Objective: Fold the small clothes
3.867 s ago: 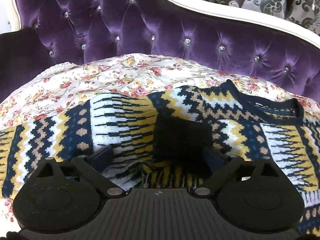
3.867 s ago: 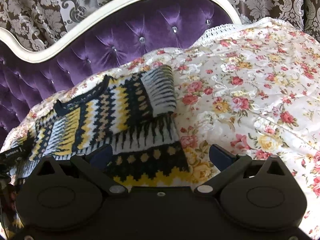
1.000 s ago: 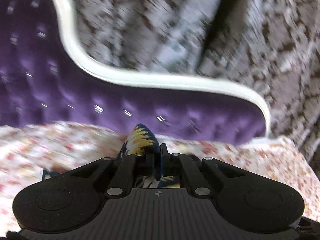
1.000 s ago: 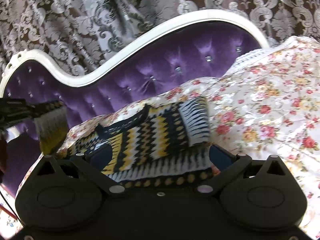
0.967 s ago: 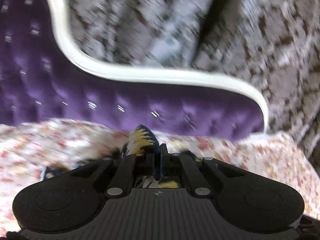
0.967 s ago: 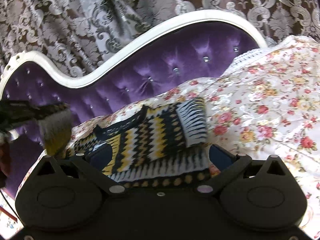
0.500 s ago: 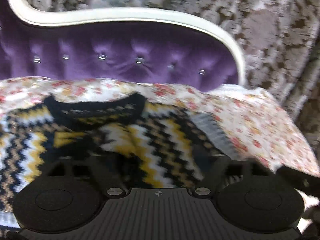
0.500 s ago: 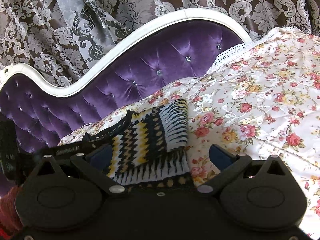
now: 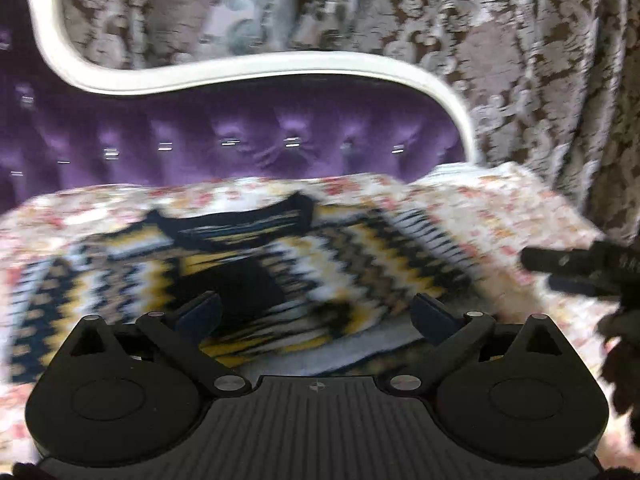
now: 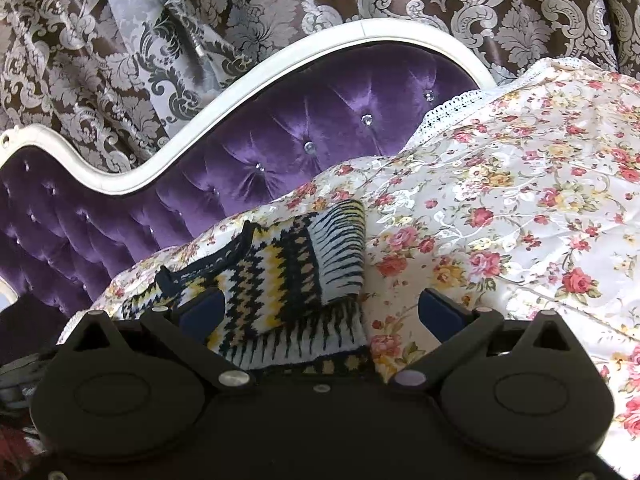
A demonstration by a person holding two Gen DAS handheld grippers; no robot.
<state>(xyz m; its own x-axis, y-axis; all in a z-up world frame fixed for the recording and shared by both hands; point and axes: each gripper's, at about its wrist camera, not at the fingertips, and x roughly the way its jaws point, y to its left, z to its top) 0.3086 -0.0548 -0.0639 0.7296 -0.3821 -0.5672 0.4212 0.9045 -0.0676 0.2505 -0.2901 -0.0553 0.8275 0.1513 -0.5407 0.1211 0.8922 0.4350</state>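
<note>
With its sleeves laid over the front, the patterned sweater (image 10: 288,280) lies flat on the floral bedspread (image 10: 520,208), probably so a lengthwise fold comes next. The left gripper (image 9: 316,312) and right gripper (image 10: 320,308) both have fingers spread wide, empty, with the sweater just ahead between them.

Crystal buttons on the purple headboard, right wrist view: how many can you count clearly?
4 clear ones on the headboard, in a diagonal row. Fainter ones farther left may be missed.
</note>
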